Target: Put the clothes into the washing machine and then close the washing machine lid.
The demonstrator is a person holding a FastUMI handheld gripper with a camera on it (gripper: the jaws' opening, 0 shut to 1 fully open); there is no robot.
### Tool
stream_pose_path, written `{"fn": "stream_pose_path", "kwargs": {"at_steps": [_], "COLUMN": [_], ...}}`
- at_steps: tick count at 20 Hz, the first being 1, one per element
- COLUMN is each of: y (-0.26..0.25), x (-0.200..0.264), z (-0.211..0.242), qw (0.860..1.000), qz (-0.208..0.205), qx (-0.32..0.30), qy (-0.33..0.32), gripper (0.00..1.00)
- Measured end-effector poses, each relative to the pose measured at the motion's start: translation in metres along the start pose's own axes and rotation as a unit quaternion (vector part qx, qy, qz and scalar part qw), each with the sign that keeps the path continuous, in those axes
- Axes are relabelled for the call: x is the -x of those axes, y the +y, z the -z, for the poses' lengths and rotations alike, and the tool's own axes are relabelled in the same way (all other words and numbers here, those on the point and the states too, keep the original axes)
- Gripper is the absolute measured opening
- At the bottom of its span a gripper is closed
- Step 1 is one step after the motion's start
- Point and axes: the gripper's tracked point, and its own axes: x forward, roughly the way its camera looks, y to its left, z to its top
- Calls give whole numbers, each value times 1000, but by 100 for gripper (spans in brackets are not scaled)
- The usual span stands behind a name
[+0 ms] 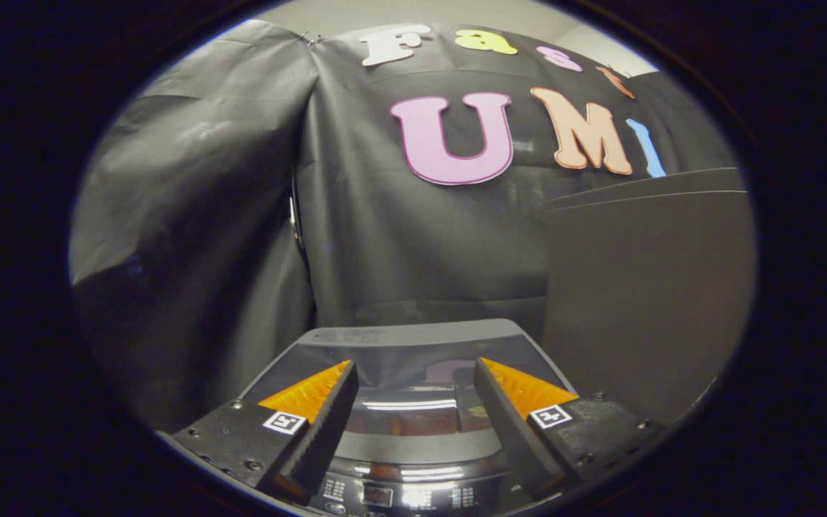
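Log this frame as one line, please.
gripper: open, empty, above washer | washer: lid down, control panel near fingers

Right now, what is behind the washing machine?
Behind the washing machine hangs the black cloth wall, with a dark panel to one side. The floor behind is hidden by the machine. The open fingers hold nothing.

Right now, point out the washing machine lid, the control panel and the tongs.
washing machine lid [413,413]: gripper view, glossy top, between the fingers.
control panel [399,495]: gripper view, middle of its front strip.
tongs [413,370]: gripper view, open gap midway between fingertips.
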Motion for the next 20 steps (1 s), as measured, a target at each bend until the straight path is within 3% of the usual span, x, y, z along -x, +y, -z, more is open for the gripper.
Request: {"fn": "stream_pose_path", "kwargs": {"at_steps": [2, 4, 6, 17, 20], "y": [-4, -19, -20, -10, 4], "x": [9, 18, 29, 88, 107], "z": [1, 9, 14, 6, -7], "qw": [1000, 998, 997, 996, 996], "qz": [0, 30, 30, 15, -12], "qx": [25, 50, 40, 42, 42], "qy": [4, 29, 50, 82, 84], "gripper": [97, 96, 97, 96, 96]}}
